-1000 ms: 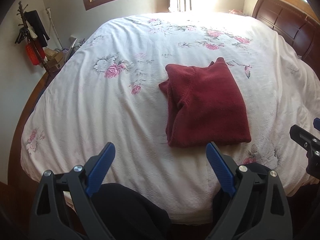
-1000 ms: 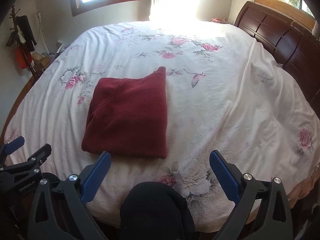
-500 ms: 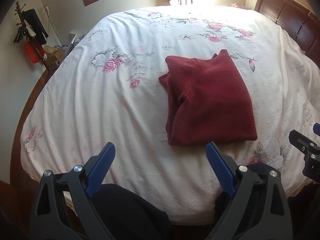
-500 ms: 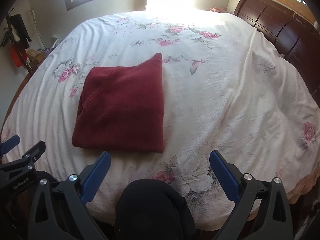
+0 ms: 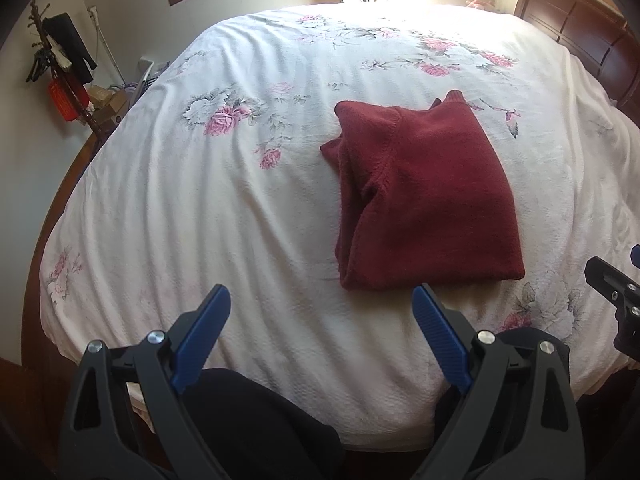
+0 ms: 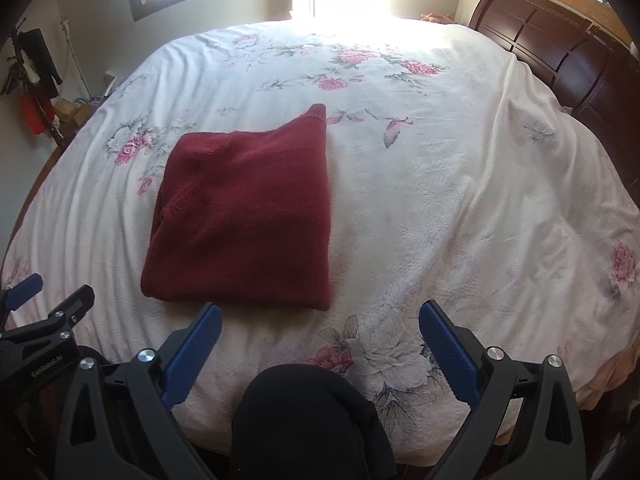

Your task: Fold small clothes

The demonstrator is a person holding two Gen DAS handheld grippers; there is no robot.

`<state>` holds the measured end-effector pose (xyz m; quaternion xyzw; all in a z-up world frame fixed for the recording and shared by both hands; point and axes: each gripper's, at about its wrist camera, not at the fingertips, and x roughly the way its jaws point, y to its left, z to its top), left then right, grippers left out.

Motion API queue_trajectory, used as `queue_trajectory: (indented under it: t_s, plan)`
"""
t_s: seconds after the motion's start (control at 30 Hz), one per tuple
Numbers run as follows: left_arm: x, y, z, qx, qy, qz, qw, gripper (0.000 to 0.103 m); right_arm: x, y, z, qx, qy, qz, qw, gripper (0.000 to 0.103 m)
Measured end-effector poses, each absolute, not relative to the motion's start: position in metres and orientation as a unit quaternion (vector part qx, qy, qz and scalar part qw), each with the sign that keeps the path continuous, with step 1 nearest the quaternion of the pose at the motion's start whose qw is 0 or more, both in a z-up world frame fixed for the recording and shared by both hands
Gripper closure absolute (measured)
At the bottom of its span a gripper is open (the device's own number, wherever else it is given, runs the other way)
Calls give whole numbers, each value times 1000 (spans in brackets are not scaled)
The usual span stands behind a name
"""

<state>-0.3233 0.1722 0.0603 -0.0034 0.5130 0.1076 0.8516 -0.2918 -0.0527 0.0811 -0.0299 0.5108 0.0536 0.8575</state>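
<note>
Blue-padded left gripper gapes wide, empty, hanging over the near bed edge. Right gripper same: wide, nothing held. Dark red sweater lies folded flat on the floral bedspread, just beyond both, touching neither. Right view shows the left gripper's body with "GenRobot.AI" lettering; left view shows only the right one's tip. Wooden headboard at far right.

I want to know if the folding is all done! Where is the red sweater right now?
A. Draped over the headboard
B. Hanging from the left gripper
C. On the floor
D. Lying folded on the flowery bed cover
D: the red sweater lies folded flat on the flowery bed cover, and both the left gripper and right gripper are open and empty.
</note>
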Motion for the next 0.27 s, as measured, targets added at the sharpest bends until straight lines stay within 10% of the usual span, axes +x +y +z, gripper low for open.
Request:
queue_trajectory:
  t_s: [0.27]
  plan:
    - [-323, 174, 61, -5, 512, 108, 852, 12, -289, -59, 81, -25, 516, 42, 855, 4]
